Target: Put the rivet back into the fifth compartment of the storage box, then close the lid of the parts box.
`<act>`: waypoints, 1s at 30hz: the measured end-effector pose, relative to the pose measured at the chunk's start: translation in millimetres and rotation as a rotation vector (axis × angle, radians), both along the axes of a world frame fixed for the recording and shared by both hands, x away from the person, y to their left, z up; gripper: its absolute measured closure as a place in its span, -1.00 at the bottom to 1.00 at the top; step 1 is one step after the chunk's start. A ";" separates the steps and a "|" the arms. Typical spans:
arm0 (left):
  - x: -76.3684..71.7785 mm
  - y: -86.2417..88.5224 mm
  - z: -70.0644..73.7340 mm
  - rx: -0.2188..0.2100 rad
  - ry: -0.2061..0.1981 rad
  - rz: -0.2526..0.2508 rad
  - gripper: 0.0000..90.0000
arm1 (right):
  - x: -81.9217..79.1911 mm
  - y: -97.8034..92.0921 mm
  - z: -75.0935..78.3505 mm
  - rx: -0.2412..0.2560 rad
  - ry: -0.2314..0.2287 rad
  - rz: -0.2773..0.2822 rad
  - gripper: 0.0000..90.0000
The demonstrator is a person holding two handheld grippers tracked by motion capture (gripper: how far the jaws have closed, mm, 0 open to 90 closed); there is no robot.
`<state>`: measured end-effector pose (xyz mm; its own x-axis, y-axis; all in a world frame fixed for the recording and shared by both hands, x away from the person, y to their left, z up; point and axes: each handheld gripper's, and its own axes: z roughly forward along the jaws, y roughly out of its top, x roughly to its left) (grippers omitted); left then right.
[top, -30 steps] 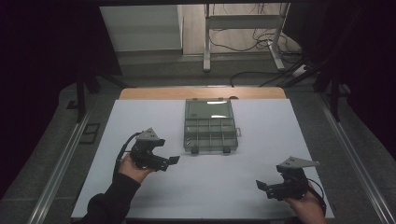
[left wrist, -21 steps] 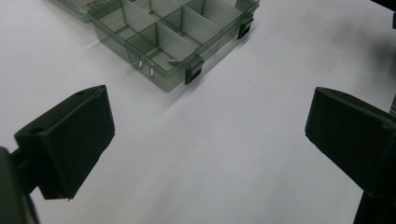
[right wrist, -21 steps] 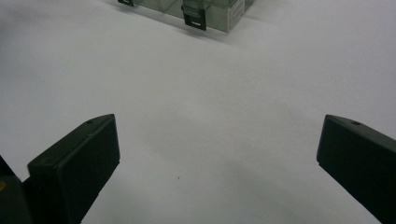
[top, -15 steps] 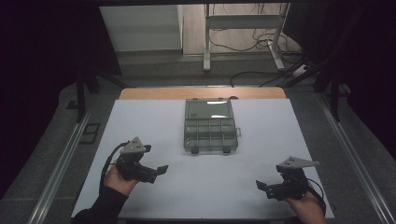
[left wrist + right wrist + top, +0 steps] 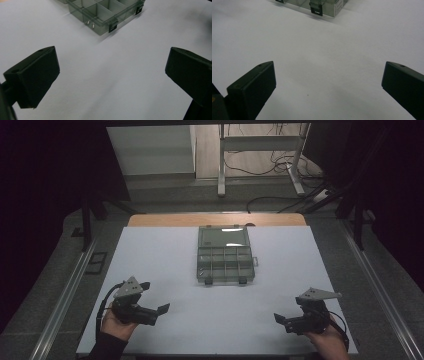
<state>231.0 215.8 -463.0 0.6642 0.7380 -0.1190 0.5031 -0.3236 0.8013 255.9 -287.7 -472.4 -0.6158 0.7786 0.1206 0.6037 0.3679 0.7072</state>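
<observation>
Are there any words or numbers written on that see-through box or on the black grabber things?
No text can be read anywhere.
Compartment box: a pale sticker on its end wall carries print too small and blurred to read.
Left gripper and right gripper: no lettering visible.

White table [image 5: 165, 265], one box on it
A clear compartment box [image 5: 225, 254] is lying open at the upper centre of the frame, directly on the white top.

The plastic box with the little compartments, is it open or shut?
Open: the compartment box shows bare dividers, and its lid lies flat behind.
</observation>
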 end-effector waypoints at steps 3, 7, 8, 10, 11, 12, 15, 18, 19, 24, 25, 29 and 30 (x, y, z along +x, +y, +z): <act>-5.0 3.4 -1.7 -0.001 -0.013 0.011 -1.00 | -0.1 0.0 0.1 0.001 0.000 0.001 -1.00; -11.1 6.3 -4.1 0.004 -0.021 0.020 -1.00 | 0.1 -0.5 0.1 0.005 0.000 -0.001 -1.00; -12.6 6.8 -5.1 0.005 -0.022 0.022 -1.00 | 0.1 -0.6 0.1 0.007 0.000 0.000 -1.00; -14.9 7.1 -7.5 0.014 -0.017 0.020 -1.00 | 0.1 -0.6 0.1 0.007 0.001 -0.001 -1.00; -16.0 6.8 -9.0 0.021 -0.015 0.022 -1.00 | 0.1 -0.5 0.0 0.005 0.000 0.000 -1.00; -16.7 6.4 -10.6 0.031 -0.012 0.021 -1.00 | 0.1 -0.4 0.0 0.004 0.001 0.000 -1.00; -17.6 4.1 -13.1 0.062 -0.002 0.015 -1.00 | 0.1 -0.3 0.0 0.004 0.000 0.001 -1.00; -17.0 3.2 -14.1 0.068 -0.003 0.015 -1.00 | 0.0 -0.2 0.0 0.003 0.001 0.002 -1.00; -16.6 3.4 -14.4 0.069 -0.001 0.015 -1.00 | 0.0 -0.2 0.0 0.003 0.000 0.002 -1.00; -16.1 3.8 -14.9 0.064 -0.004 0.013 -1.00 | 0.0 -0.4 -0.1 0.004 0.001 0.003 -1.00; -15.9 3.7 -15.0 0.063 -0.005 0.012 -1.00 | -0.1 -0.4 -0.1 0.004 0.001 0.002 -1.00; -14.7 3.6 -16.1 0.063 -0.004 -0.001 -1.00 | 0.3 0.3 -0.2 -0.003 0.005 -0.001 -1.00; -14.5 3.5 -16.4 0.062 -0.004 -0.006 -1.00 | 0.4 0.4 -0.2 -0.004 0.006 -0.002 -1.00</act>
<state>216.5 219.4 -479.4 0.6687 0.7402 -0.0703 0.4981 -0.3758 0.7815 256.3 -287.3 -472.7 -0.6135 0.7803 0.1213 0.6084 0.3692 0.7026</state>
